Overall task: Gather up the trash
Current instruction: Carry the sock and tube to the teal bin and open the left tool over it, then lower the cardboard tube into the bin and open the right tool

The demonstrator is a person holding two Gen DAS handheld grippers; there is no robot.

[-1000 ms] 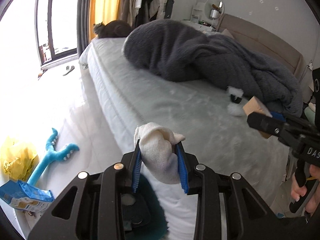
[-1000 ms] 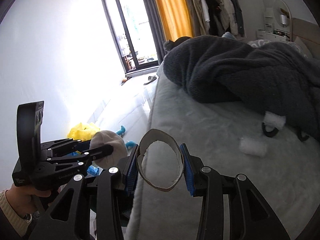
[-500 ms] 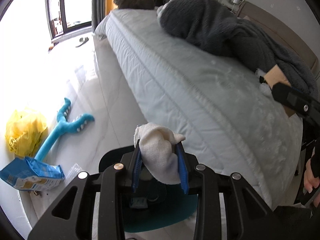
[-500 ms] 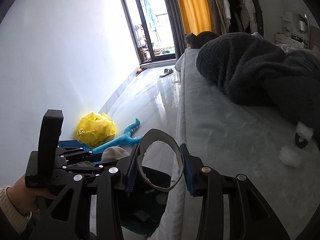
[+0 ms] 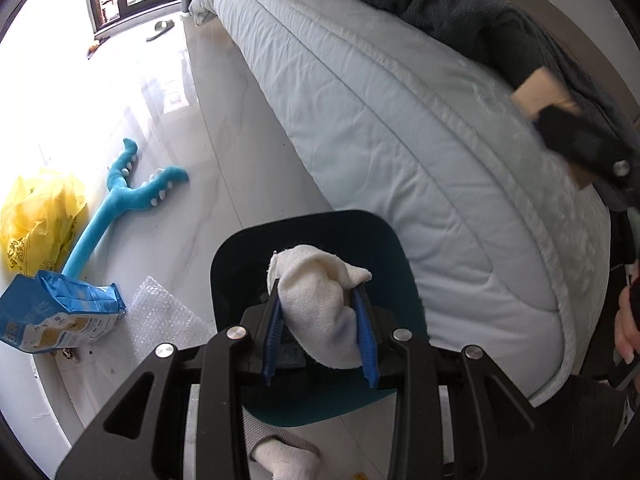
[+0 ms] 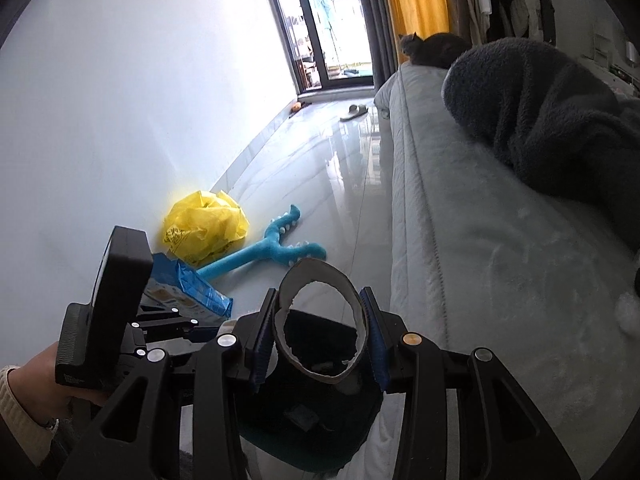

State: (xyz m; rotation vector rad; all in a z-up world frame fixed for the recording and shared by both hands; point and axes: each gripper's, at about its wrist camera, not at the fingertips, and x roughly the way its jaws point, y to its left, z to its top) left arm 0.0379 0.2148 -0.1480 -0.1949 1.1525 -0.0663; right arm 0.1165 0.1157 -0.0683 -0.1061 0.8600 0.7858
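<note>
My left gripper point(image 5: 318, 296) hangs over a dark teal bin point(image 5: 384, 240) on the floor beside the bed. A crumpled white cloth wad point(image 5: 316, 312) sits between its blue pads, which still touch it while the jaws are opening. My right gripper point(image 6: 319, 300) is shut on a torn cardboard tube point(image 6: 312, 268), squeezed to an oval, above the same bin point(image 6: 320, 424), which has scraps inside. The left wrist view shows the tube point(image 5: 540, 88) and a right finger at the right edge. A hand holds the left gripper point(image 6: 160, 324) at the lower left.
Along the wall lie a yellow plastic bag point(image 5: 40, 216), a blue plush toy point(image 5: 120, 200), a blue packet point(image 5: 52, 312) and bubble wrap point(image 5: 168, 320). The bed point(image 5: 400, 120) carries a dark blanket point(image 6: 540, 112), white fluff point(image 6: 628, 308) and a cat point(image 6: 436, 46). A slipper point(image 6: 354, 111) lies near the window.
Both grippers have swung off the bed toward the floor and tipped downward; the bin now lies under both. Each keeps its load between the pads.
</note>
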